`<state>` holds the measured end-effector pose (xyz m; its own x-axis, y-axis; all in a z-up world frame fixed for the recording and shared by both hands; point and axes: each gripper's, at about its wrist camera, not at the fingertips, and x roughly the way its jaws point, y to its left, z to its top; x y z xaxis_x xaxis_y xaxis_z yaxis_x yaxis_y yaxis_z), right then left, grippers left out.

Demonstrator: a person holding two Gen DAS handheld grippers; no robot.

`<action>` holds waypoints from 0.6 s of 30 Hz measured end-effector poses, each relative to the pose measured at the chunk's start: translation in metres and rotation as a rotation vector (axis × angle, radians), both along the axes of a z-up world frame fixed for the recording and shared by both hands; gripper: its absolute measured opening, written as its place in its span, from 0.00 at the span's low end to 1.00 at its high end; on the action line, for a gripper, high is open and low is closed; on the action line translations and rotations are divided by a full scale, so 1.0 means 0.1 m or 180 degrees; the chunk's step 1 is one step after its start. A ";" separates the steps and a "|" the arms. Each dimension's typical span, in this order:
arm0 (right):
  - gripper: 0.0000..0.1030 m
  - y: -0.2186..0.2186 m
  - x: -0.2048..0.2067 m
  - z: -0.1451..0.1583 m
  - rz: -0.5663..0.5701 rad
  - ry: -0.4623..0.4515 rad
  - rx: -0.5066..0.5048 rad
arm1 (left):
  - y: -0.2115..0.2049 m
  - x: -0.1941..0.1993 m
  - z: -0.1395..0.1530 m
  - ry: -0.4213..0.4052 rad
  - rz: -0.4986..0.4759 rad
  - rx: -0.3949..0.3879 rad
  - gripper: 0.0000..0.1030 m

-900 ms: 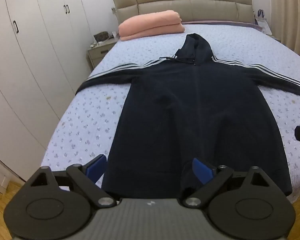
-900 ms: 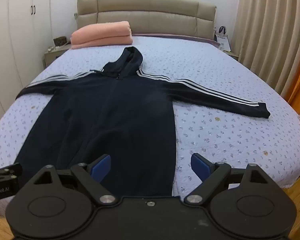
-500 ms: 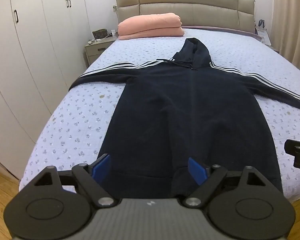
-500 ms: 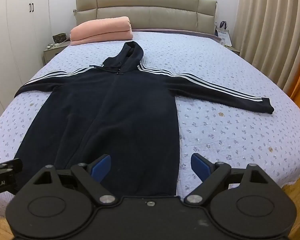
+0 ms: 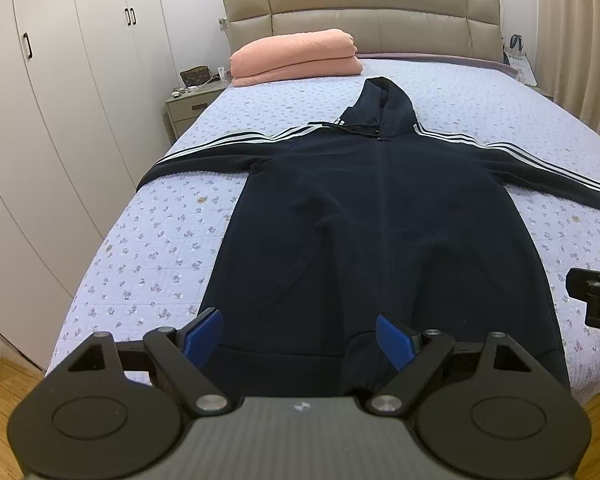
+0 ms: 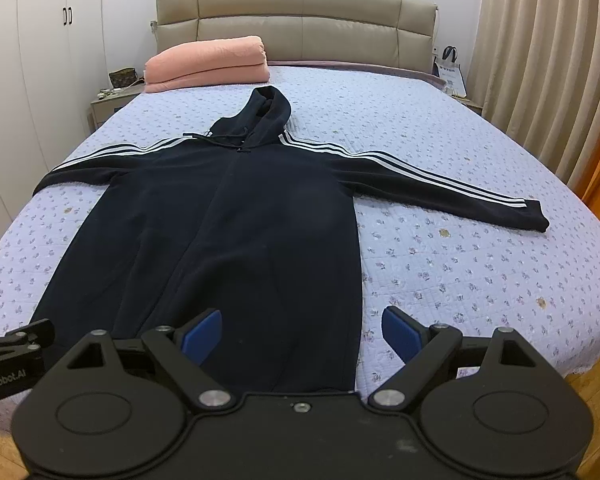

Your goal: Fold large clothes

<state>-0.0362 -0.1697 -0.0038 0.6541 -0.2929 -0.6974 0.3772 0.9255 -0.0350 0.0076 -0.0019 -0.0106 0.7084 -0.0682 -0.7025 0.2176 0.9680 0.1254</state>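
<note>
A long dark navy hooded jacket [image 5: 380, 220] with white sleeve stripes lies flat on the bed, front up, hood towards the headboard, both sleeves spread out; it also shows in the right wrist view [image 6: 236, 232]. My left gripper [image 5: 299, 338] is open and empty, above the jacket's hem at its left half. My right gripper [image 6: 302, 332] is open and empty, above the hem's right corner. The right sleeve cuff [image 6: 534, 216] lies out to the right.
The bed [image 6: 460, 264] has a lilac flowered quilt. A folded pink blanket [image 5: 296, 58] lies by the padded headboard [image 5: 364, 8]. White wardrobes [image 5: 40, 120] and a nightstand [image 5: 192, 104] stand on the left, curtains [image 6: 548, 64] on the right.
Both grippers have drawn back and risen a little from the bed, so more of the jacket and headboard shows. The jacket has not moved. Both stay open.
</note>
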 end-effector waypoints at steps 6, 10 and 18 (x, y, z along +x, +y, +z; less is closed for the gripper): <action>1.00 0.02 -0.02 0.02 0.0019 -0.0018 -0.0004 | 0.02 0.00 0.01 0.0011 0.0013 -0.0024 0.83; 1.00 0.01 -0.03 0.02 0.0025 -0.0021 -0.0006 | 0.02 0.00 0.01 0.0009 0.0009 -0.0022 0.83; 1.00 0.02 -0.03 0.03 0.0029 -0.0020 0.0000 | 0.02 -0.01 0.01 0.0007 0.0011 -0.0018 0.83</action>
